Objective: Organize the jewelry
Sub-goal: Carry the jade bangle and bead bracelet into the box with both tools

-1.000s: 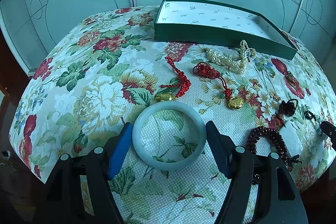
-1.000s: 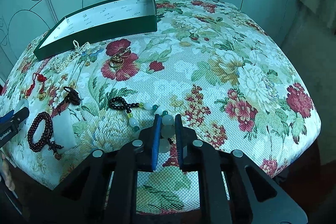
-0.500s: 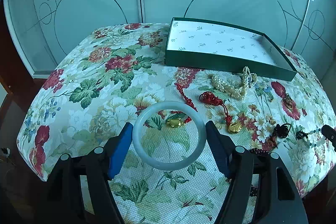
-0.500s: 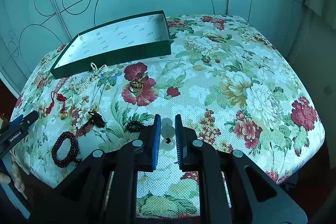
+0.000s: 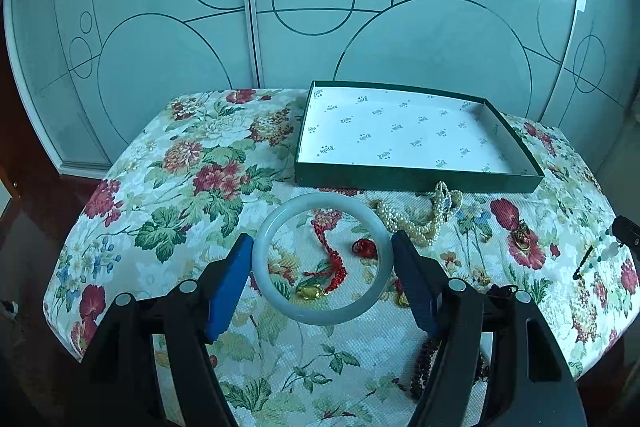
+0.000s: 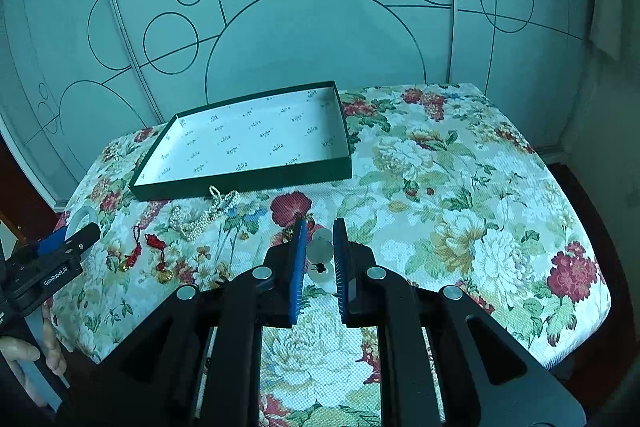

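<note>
Green box point(image 5: 416, 183) at the table's far edge holds nothing yet. Jade bangle point(image 5: 322, 257) is clamped in left claw point(image 5: 322, 261), bead strand point(image 6: 320, 255) in right claw point(image 6: 320, 261); pearls point(image 5: 416, 219) and red charms point(image 5: 332, 263) are left on the table point(image 5: 180, 195).

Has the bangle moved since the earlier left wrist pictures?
Yes. The bangle, clamped in the left gripper, has risen off the cloth toward the box.

Cool teal daylight, window glare on glass doors point(image 5: 320, 7), strong fisheye bending, dark corners, perhaps slightly soft.
</note>
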Demonstrator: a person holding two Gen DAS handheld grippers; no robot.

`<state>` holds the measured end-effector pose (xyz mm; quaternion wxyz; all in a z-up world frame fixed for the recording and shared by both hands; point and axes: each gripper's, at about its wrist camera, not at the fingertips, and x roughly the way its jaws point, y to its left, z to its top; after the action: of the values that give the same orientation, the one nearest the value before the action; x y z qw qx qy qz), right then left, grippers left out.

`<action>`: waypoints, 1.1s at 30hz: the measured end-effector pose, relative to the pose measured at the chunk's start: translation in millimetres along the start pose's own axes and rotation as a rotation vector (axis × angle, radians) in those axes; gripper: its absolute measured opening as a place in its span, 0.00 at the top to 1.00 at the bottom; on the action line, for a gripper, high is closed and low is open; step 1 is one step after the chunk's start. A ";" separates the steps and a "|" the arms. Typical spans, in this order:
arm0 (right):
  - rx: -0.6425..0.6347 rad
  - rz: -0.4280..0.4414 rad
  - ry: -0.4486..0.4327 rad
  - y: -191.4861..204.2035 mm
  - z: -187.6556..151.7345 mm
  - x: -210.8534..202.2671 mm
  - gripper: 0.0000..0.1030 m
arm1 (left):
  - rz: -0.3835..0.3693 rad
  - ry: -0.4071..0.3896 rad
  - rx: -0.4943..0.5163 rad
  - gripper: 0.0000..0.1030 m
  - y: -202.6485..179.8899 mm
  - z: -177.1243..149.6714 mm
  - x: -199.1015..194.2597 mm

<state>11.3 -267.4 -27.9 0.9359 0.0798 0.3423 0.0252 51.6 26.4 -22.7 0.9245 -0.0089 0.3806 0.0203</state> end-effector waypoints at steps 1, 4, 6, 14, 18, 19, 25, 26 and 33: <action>-0.001 0.002 -0.008 0.6 3.0 -1.6 0.87 | -0.002 -0.005 0.001 0.32 -0.5 2.1 -1.0; -0.009 0.011 -0.022 3.5 10.8 -3.6 0.87 | -0.004 -0.018 0.006 0.32 -1.9 8.1 -3.2; -0.011 0.021 -0.026 5.1 15.2 -2.7 0.87 | -0.008 -0.022 0.006 0.32 -2.5 11.8 -2.8; -0.027 0.054 -0.047 16.1 39.2 8.9 0.87 | -0.019 -0.043 0.012 0.32 -6.2 31.9 3.1; -0.033 0.068 -0.060 21.5 56.9 19.0 0.87 | -0.023 -0.062 0.022 0.32 -10.0 49.5 10.2; -0.034 0.071 -0.066 22.9 62.3 21.8 0.87 | -0.026 -0.068 0.024 0.32 -11.1 54.9 12.5; -0.049 0.086 -0.111 33.5 101.7 37.5 0.87 | -0.027 -0.112 0.047 0.32 -21.2 92.6 29.7; -0.049 0.089 -0.118 35.0 108.4 41.3 0.87 | -0.027 -0.119 0.045 0.32 -22.8 99.4 33.2; -0.052 0.084 -0.084 38.8 129.3 95.8 0.87 | -0.027 -0.112 0.065 0.32 -33.8 125.9 84.3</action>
<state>168.1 -236.5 14.8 0.9493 0.0709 0.2982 0.0699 201.5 -0.7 7.4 0.9443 0.0173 0.3286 -0.0041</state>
